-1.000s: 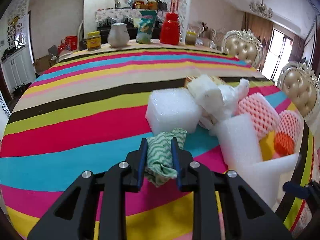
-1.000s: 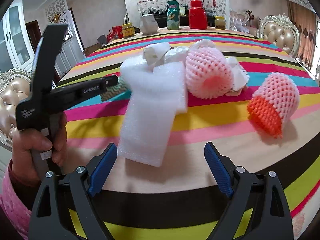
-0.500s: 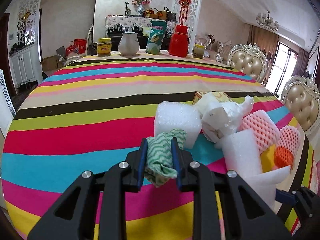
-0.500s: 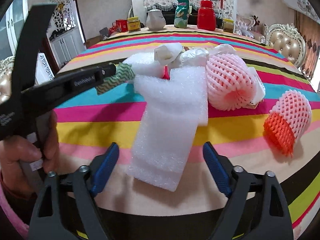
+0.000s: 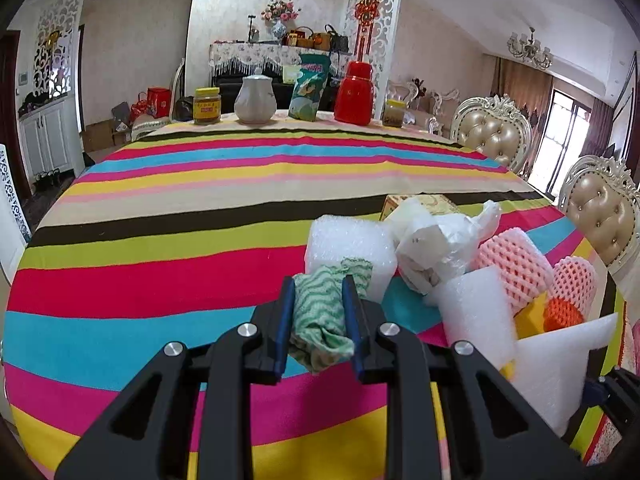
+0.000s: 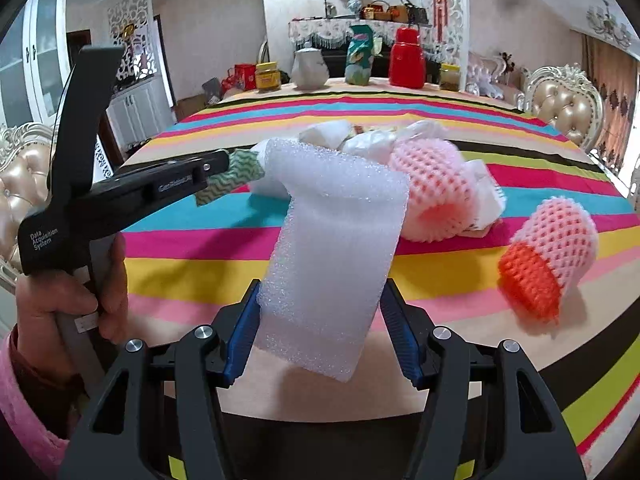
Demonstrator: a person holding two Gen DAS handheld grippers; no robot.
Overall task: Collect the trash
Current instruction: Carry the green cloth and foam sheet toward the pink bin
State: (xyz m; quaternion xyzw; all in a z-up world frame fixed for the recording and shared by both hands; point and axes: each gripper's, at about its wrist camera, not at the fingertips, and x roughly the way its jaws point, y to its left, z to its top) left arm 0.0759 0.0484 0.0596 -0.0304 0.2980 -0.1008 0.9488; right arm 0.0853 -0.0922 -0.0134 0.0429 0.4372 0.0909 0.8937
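Foam sheet [image 6: 336, 248] between closing right gripper [image 6: 320, 332] pads — touching, left gripper [image 5: 318, 316] pinching green cloth [image 5: 320, 320]

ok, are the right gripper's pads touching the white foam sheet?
Touching. Right wrist view: the closing right gripper has both blue pads against the edges of the white foam sheet, no gap visible.

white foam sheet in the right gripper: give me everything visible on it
The white foam sheet is thin packing foam with a fine bubbly texture, roughly rectangular, curled over at its top edge. It stands tilted between the blue pads of the right gripper, whose jaws are closing on its lower part; its bottom corner hangs free above the striped tablecloth. Behind it lies a pink foam fruit net.
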